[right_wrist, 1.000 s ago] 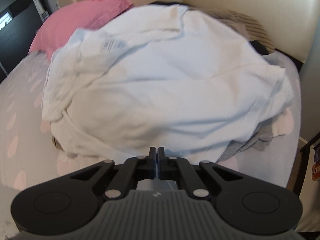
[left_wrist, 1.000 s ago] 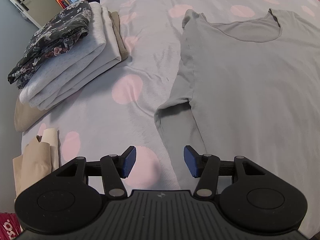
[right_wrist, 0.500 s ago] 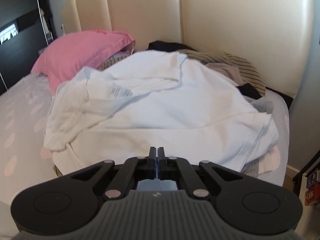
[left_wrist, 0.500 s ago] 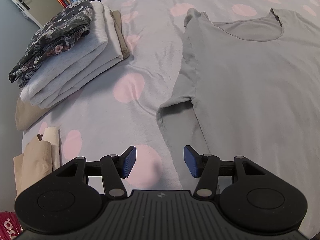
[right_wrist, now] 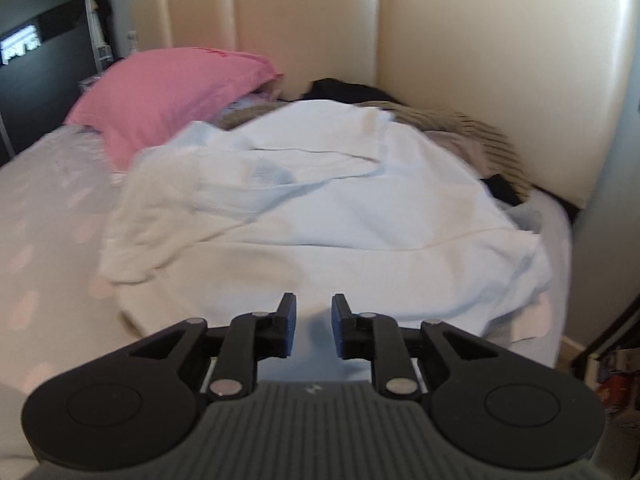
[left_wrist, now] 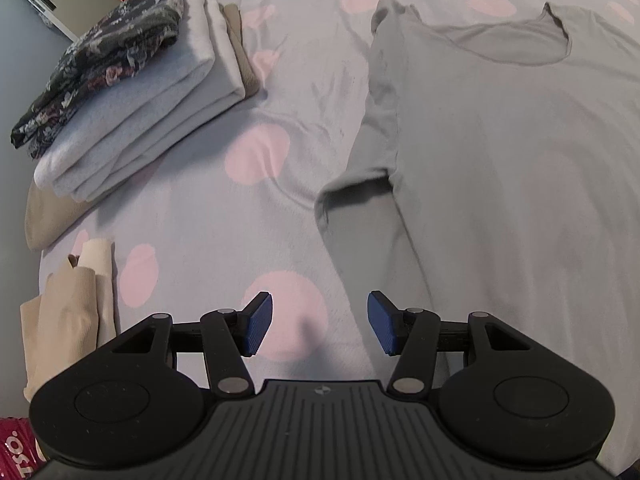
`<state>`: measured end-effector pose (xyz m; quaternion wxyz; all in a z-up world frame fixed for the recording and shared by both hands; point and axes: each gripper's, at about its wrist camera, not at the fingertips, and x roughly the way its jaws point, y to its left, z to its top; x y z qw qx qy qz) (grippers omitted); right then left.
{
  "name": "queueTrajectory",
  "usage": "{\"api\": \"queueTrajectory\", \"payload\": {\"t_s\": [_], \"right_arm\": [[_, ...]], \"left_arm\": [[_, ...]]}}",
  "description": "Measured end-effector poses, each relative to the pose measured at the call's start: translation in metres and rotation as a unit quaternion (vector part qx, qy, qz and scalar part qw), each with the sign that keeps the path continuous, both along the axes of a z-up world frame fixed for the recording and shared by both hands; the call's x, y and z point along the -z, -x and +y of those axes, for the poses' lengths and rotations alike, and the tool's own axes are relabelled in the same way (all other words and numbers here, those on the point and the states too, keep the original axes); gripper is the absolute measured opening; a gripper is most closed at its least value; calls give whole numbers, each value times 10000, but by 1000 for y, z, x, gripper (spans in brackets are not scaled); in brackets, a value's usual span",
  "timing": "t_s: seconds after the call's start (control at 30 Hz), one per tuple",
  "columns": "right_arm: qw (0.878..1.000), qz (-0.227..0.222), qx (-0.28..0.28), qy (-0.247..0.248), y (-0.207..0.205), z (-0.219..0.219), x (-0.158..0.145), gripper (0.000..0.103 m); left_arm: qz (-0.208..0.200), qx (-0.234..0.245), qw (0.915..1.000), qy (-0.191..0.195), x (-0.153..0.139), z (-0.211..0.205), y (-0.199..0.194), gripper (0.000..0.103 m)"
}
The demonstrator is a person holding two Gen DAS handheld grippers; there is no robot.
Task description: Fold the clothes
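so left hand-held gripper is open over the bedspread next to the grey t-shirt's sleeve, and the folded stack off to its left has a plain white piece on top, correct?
One thing is off: the top of the folded stack is a dark floral garment, not plain white; the pale grey pieces lie under it. The left wrist view shows this. The rest holds: the left hand-held gripper is open over the bedspread, beside the grey t-shirt sleeve.

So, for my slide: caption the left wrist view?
Open left gripper beside a flat grey shirt, folded stack nearby.
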<state>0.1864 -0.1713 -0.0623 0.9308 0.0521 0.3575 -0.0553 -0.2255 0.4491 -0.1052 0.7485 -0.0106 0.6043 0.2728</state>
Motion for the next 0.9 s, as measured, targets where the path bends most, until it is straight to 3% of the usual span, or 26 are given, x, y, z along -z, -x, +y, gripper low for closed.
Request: {"api": "queueTrajectory", "payload": {"t_s": [0.07, 0.13, 0.4, 0.53, 0.83, 0.9], "right_arm": [[9994, 93, -281, -190, 5, 13, -4, 27], [9975, 274, -550, -357, 10, 27, -4, 42], [9776, 1212, -1558, -725, 35, 79, 3, 43], [9653, 1368, -2151, -570, 57, 113, 2, 55], [9114, 1736, -3697, -510, 133, 198, 15, 55], [8958, 1843, -4019, -452, 156, 217, 23, 63]], "left_arm": [[58, -39, 9999, 74, 5, 1, 2, 52], [103, -82, 9996, 269, 12, 1, 6, 54], [368, 5, 9975, 599, 34, -5, 18, 55], [297, -74, 9974, 653, 35, -4, 23, 57], [158, -95, 9960, 869, 35, -11, 28, 57], [129, -81, 9957, 909, 35, -12, 29, 57]]}}
